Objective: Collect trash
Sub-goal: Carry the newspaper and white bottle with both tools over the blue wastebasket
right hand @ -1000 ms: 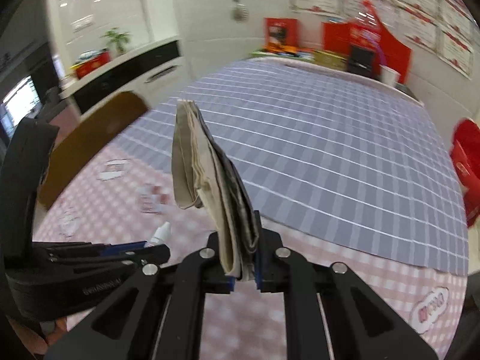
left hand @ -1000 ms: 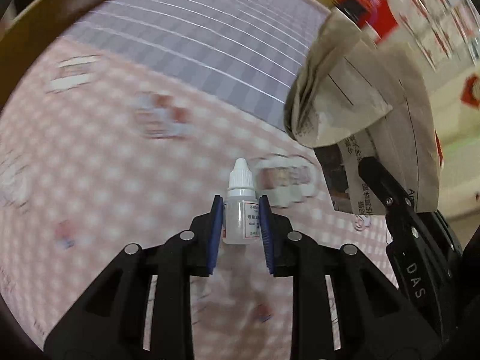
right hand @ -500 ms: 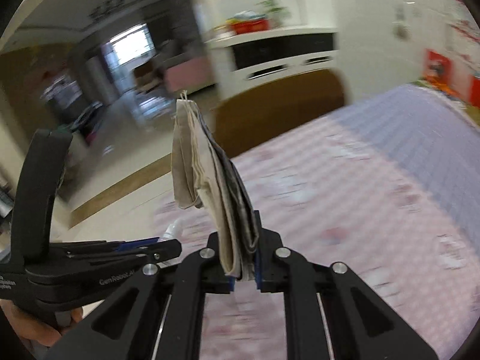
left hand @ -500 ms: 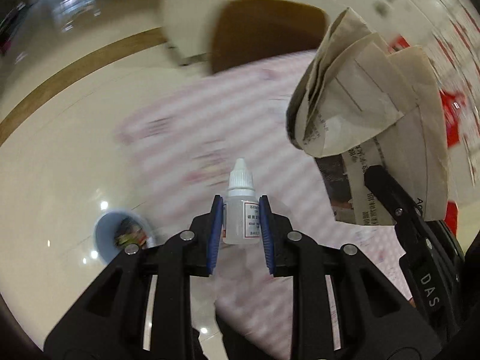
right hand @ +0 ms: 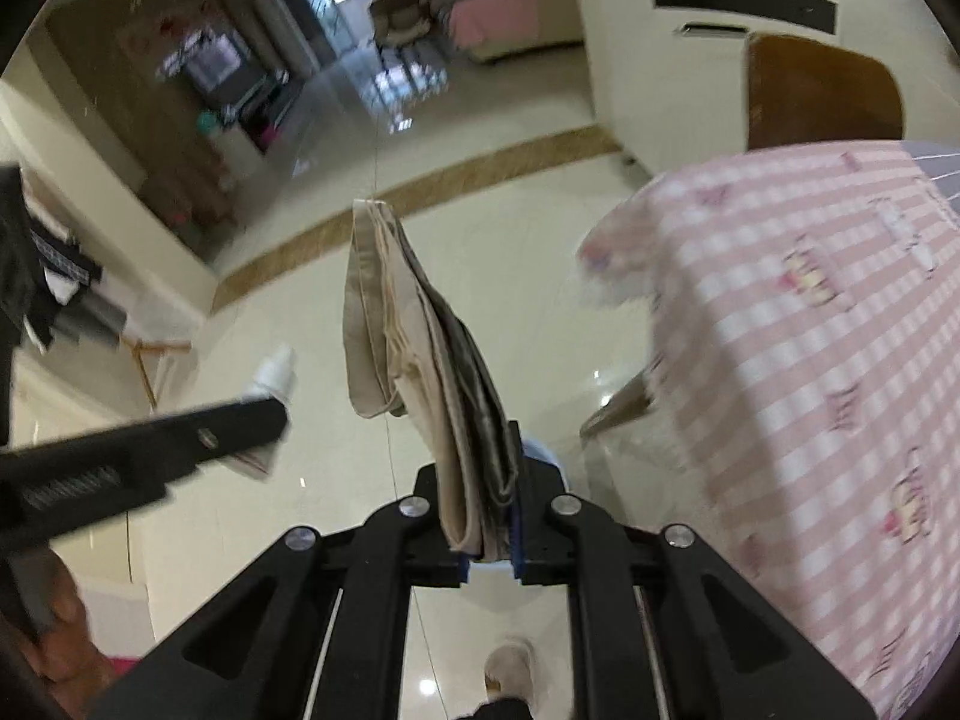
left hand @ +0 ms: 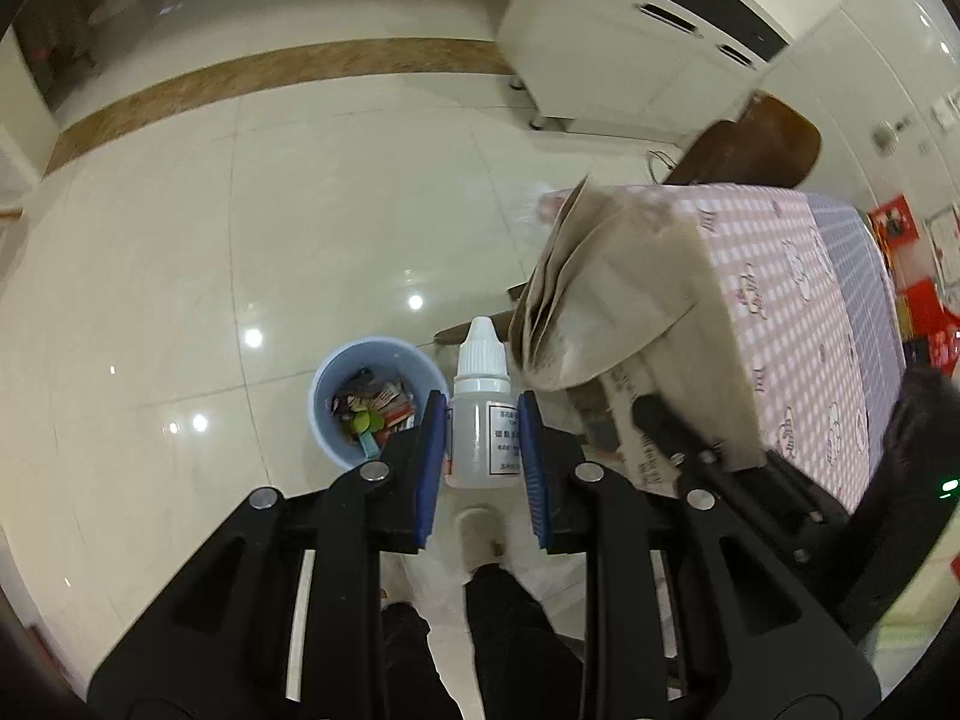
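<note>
My left gripper (left hand: 482,438) is shut on a small white dropper bottle (left hand: 482,420), held upright above the floor. A light blue trash bin (left hand: 336,387) with several bits of trash inside stands on the floor just left of and below the bottle. My right gripper (right hand: 487,516) is shut on a folded newspaper (right hand: 414,360) that stands up between its fingers; the newspaper also shows in the left wrist view (left hand: 618,312), right of the bottle. The left gripper and the bottle's tip (right hand: 273,369) show blurred at the left of the right wrist view.
A table with a pink checked cloth (left hand: 798,324) (right hand: 810,360) stands at the right. A brown chair (left hand: 762,144) is behind it, and a white cabinet (left hand: 600,48) beyond. Glossy cream floor tiles (left hand: 240,228) spread to the left. The person's feet (left hand: 480,540) are below the grippers.
Both grippers swung away from the table top to the left and down over the floor, each still holding its item. The blue bin has come closer, now just beside the bottle.
</note>
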`<state>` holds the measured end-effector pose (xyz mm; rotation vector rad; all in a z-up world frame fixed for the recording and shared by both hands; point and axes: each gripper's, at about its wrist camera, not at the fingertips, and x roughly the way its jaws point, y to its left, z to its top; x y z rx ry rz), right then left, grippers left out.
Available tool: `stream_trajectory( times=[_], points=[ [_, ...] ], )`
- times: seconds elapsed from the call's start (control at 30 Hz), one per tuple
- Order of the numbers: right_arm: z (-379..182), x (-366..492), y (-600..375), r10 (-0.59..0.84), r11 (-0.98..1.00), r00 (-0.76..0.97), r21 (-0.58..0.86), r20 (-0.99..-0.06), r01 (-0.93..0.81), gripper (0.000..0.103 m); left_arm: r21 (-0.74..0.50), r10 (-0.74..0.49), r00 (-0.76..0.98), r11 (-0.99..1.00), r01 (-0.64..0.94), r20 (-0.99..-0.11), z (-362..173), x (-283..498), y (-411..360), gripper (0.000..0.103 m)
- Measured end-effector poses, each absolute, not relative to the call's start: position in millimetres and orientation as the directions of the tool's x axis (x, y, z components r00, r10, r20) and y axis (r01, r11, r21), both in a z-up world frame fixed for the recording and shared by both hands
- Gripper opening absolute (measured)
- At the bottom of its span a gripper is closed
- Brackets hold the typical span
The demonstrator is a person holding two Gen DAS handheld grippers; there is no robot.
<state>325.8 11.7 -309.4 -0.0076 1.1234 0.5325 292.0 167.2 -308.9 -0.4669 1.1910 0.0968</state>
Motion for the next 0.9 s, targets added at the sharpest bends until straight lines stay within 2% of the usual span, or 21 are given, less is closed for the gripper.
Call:
stream_trajectory(
  times=[0.43, 0.7, 0.9],
  points=[
    [-378.6, 316.7, 58.7, 0.345, 0.847, 0.173, 0.227, -0.922, -0.481, 0.01, -0.279, -0.143, 0.322, 0.859, -0.43, -0.936, -364.7, 273.1, 204.4, 0.024],
    [-398.8, 338.3, 89.6, 0.328, 0.818, 0.121, 0.218, -0.937, -0.533, 0.011, -0.273, -0.14, 0.296, 0.835, -0.478, -0.945, -385.1, 283.2, 215.6, 0.024],
    [-406.6, 353.7, 102.2, 0.33, 0.808, 0.07, 0.243, -0.941, -0.536, 0.023, -0.26, -0.132, 0.276, 0.826, -0.5, -0.952, -393.4, 287.8, 225.4, 0.024]
  ],
)
